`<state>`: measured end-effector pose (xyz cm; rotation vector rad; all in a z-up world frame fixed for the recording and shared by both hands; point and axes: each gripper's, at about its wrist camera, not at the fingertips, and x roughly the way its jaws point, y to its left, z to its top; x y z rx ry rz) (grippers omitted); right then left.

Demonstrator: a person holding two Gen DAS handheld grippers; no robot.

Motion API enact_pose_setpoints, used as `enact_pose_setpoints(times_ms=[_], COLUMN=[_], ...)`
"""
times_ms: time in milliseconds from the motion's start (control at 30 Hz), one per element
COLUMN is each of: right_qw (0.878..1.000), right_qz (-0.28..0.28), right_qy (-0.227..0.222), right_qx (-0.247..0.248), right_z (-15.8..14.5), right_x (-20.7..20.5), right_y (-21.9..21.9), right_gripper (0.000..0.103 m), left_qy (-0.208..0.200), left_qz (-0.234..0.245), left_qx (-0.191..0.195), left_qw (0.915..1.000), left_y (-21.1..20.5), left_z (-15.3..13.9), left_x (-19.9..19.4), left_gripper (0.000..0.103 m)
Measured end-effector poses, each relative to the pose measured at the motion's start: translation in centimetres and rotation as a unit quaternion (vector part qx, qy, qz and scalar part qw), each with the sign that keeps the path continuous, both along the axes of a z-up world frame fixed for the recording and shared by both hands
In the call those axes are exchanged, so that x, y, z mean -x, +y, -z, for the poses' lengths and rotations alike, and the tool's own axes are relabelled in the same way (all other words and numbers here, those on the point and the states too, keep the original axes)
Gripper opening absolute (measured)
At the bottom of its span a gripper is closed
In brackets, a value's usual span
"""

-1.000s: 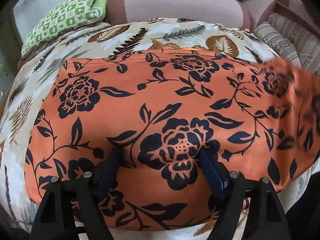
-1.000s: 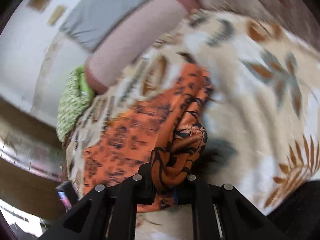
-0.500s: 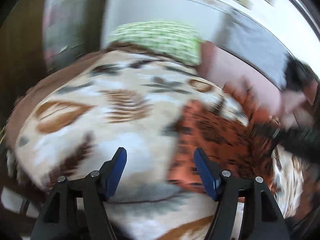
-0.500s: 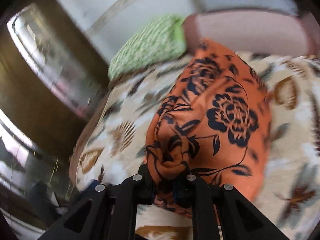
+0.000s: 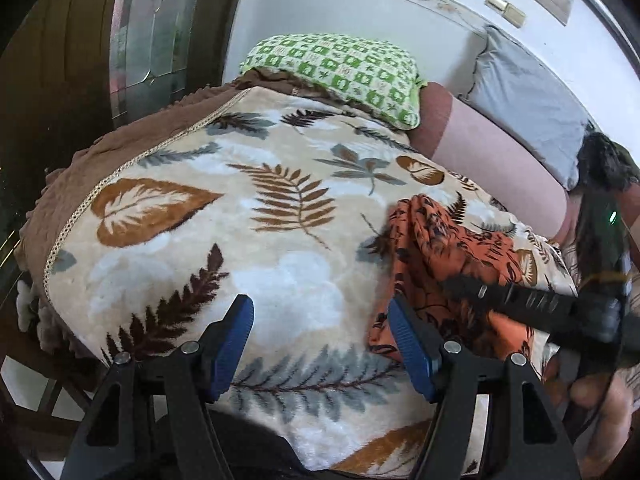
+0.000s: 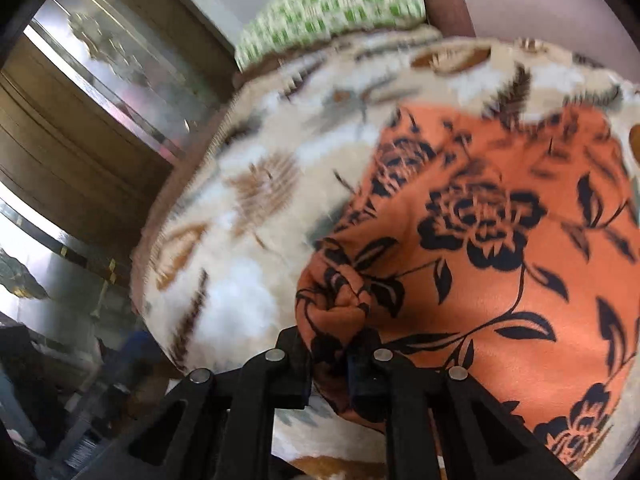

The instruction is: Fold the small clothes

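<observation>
An orange cloth with black flowers lies on the leaf-print blanket, right of centre in the left wrist view. My left gripper is open over bare blanket just left of the cloth, with nothing between its blue pads. My right gripper is shut on a bunched edge of the orange cloth, which spreads out to the right behind it. Seen from the left wrist, the right gripper reaches in from the right, over the cloth.
A green checked pillow, a pink bolster and a grey cushion line the far side against the wall. The blanket's brown edge drops off at the left, near a glass-panelled door. A person's hand shows at lower right.
The left gripper has swung left off the spread cloth to bare blanket. The right gripper carried the bunched edge across to the left, still shut on it.
</observation>
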<state>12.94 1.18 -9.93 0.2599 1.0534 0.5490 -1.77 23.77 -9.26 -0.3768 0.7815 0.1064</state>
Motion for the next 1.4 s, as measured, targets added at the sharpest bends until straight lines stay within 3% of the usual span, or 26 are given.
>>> enact_pose_setpoints(times_ms=[100,200,267,300,400,500,633,700,767,800,867,900,967,1100,1200,1300,1400], right_qw=[1.000,0.998,0.999,0.999,0.997,0.995,0.988,0.988,0.987,0.986,0.984,0.982,0.977,0.969,0.968,0.969,0.970], right_qz=[-0.011,-0.043,-0.033,-0.028,-0.049,-0.048,0.005,0.018,0.034,0.044,0.067,0.077,0.094,0.099,0.090,0.092,0.115], right_qy=[-0.003,0.038,0.039,0.029,0.043,0.042,0.063,0.060,0.060,0.059,0.061,0.065,0.080,0.106,0.106,0.086,0.066], right_qx=[-0.006,0.035,0.013,-0.007,-0.048,-0.082,-0.141,-0.144,-0.148,-0.149,-0.156,-0.161,-0.172,-0.202,-0.208,-0.213,-0.204], right_z=[-0.3,4.4,6.4,6.2,5.3,4.5,4.8,4.9,4.9,4.9,5.1,5.4,6.5,8.0,7.3,5.8,4.2], right_x=[-0.4,-0.5,0.1,0.4,0.7,1.7,4.5,6.0,7.6,8.0,8.6,8.5,7.9,6.9,6.7,6.9,5.8], right_y=[1.4,3.6,3.2,2.6,1.9,0.2,-5.2,-7.3,-9.8,-10.9,-13.2,-14.3,-15.6,-16.5,-16.7,-18.4,-21.0], right_gripper=[0.013,0.021,0.025,0.031,0.068,0.068,0.068,0.068,0.068,0.068,0.069,0.069,0.069,0.069,0.069,0.069,0.069], left_qy=[0.000,0.001,-0.002,-0.004,-0.003,-0.024,-0.028,0.007,0.078,0.119,0.189,0.202,0.177,0.182,0.183,0.170,0.110], left_qz=[-0.003,-0.010,-0.009,-0.007,0.003,0.037,0.105,0.125,0.114,0.102,0.084,0.081,0.075,0.078,0.076,0.089,0.112], left_qx=[0.000,0.011,0.009,0.009,0.012,0.029,0.017,-0.013,-0.063,-0.059,-0.014,0.010,0.042,0.035,0.054,0.026,-0.021], left_qw=[1.0000,0.9999,0.9999,0.9999,0.9999,0.9986,0.9939,0.9920,0.9885,0.9859,0.9783,0.9760,0.9805,0.9796,0.9786,0.9810,0.9874], left_y=[0.3,0.9,1.1,1.1,0.8,-1.0,-5.2,-7.5,-8.7,-8.4,-7.1,-6.5,-5.5,-5.9,-5.4,-5.7,-6.6], left_z=[-0.3,-0.7,-1.2,-1.5,-2.3,-3.9,-4.9,-3.6,-0.4,1.6,5.6,7.0,7.5,7.2,7.2,5.2,1.1], left_x=[0.3,0.3,0.3,0.2,-1.0,-3.2,-6.5,-9.0,-11.4,-11.9,-11.6,-11.0,-9.4,-9.0,-9.0,-8.2,-7.3], left_gripper=[0.070,0.070,0.070,0.071,0.073,0.073,0.074,0.074,0.074,0.071,0.062,0.062,0.063,0.063,0.063,0.063,0.063])
